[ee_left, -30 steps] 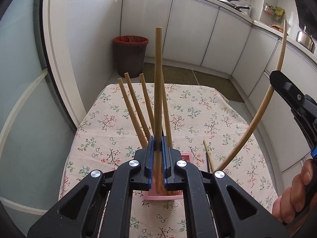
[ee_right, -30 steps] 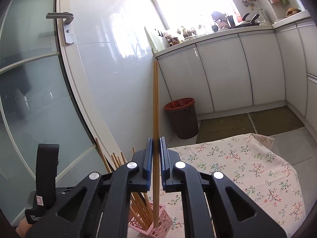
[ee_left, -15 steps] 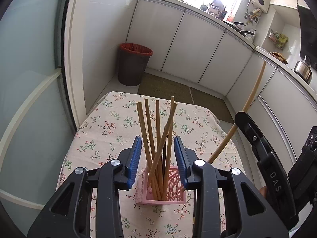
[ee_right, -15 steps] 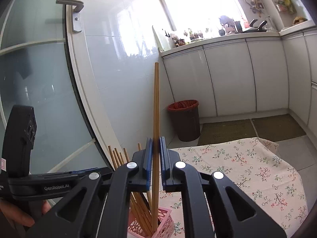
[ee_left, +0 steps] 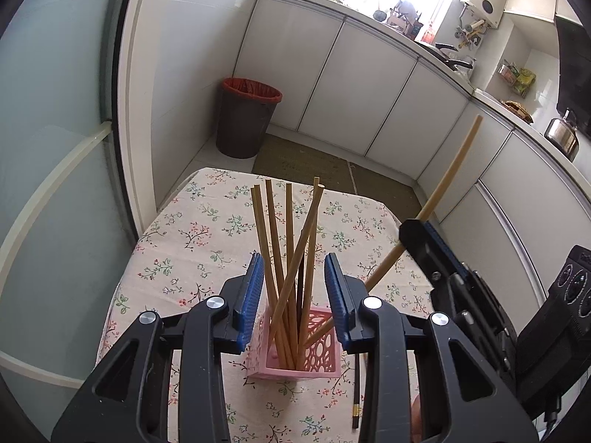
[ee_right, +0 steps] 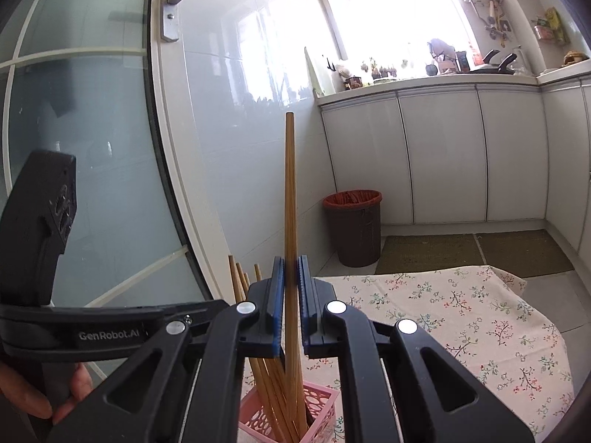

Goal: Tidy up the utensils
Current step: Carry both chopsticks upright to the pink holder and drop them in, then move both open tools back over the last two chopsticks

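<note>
Floral tablecloth (ee_left: pixel 207 236), perforated pink holder (ee_left: pixel 317 350)

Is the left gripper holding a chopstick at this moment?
No, the left gripper stands open with its blue pads apart, and the chopsticks between them rest free in the pink holder.

Holder (ee_left: pixel 295 363) lower centre on table (ee_left: pixel 192 243), chopsticks (ee_left: pixel 275 251) standing in it; loose chopstick (ee_left: pixel 356 395) on cloth right of holder; bin (ee_left: pixel 245 116) on floor behind table.

5 wooden chopsticks (ee_left: pixel 272 258) in 1 pink holder (ee_left: pixel 317 363); 1 dark chopstick (ee_left: pixel 356 387) on table; 1 bin (ee_left: pixel 245 116).
</note>
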{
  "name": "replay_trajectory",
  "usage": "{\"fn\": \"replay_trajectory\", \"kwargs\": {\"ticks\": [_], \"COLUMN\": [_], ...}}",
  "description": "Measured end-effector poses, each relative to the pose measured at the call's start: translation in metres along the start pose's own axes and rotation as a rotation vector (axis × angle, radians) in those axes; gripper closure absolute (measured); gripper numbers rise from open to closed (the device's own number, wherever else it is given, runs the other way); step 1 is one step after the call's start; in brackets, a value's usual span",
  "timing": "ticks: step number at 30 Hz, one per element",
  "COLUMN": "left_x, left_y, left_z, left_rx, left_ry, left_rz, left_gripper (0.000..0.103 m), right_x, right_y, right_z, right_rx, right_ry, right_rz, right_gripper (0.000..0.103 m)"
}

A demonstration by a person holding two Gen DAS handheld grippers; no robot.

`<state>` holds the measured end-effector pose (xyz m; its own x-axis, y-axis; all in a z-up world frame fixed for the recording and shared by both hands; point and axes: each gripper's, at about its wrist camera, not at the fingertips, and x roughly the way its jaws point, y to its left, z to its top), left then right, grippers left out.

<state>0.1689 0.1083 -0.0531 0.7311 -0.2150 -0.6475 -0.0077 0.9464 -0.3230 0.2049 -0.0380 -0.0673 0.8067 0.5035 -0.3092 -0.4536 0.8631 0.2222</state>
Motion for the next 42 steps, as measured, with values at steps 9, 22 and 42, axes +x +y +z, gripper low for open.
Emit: {"fn": "replay_trajectory", "kwargs": {"ticks": [9, 22, 42], "left_x": [-0.003, 0.007, 0.136], "left_y": [-0.003, -0.063, -0.108], "left_z": [0.000, -0.031, -0.125], "left_rx": [0.010, 0.150, 0.239], "left_ry": [-0.002, 0.068, 0.440], "left_rz": [-0.024, -0.111, -0.058], "left_gripper": [0.070, 0.070, 0.072], "right_x": [0.016, -0.035, -0.038], "right_y": [-0.004, -0.109, -0.167], "right_z": [-0.007, 0.023, -0.019], "right_rx": [-0.028, 0.304, 0.406], "right_ry": [0.166, 0.235, 0.413], "right_rz": [-0.014, -0.111, -0.234], "right_gripper": [0.074, 0.074, 0.074]}}
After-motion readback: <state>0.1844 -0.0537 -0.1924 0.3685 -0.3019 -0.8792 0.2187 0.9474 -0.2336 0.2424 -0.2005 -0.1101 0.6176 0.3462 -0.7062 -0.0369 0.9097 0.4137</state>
